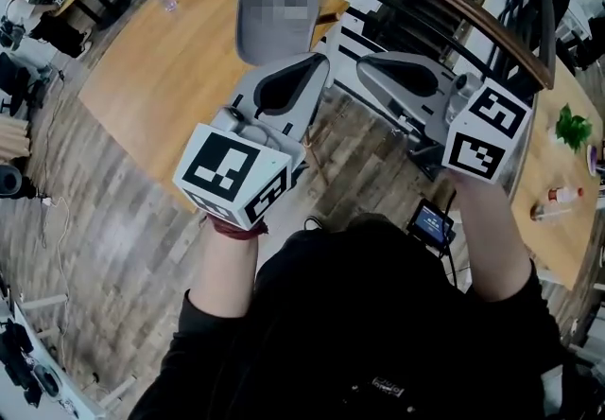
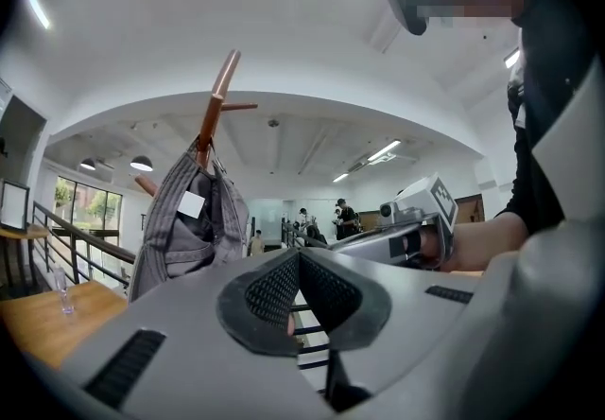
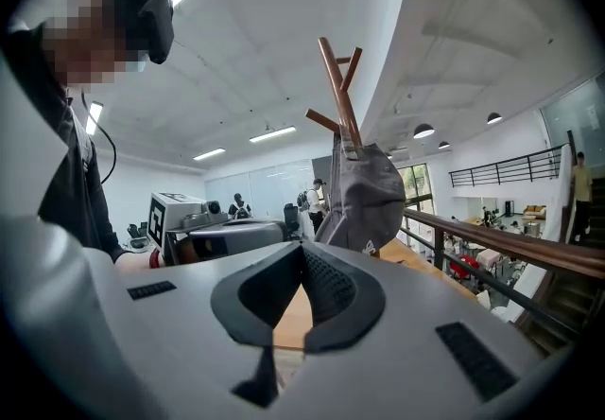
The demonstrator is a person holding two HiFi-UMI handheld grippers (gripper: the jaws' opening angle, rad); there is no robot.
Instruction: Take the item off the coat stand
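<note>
nearest us, our left gripper (image 1: 317, 63) and right gripper (image 1: 364, 63) sit side by side, each with jaws pressed together on nothing. the grey cap (image 3: 369, 196) hangs on the wooden coat stand (image 3: 338, 87), just ahead of both tips and untouched. we judge the level, paired hold is for lining up on it; the jaws must part first to take it.

My left gripper (image 2: 299, 262): jaws together, nothing between them. Beyond its tips, to the left, a grey cap (image 2: 184, 234) hangs on the wooden coat stand (image 2: 216, 106), apart from my gripper. My right gripper (image 2: 345, 241) is alongside at right. A glass (image 2: 61, 288) stands on the desk (image 2: 33, 319), lower left.
</note>
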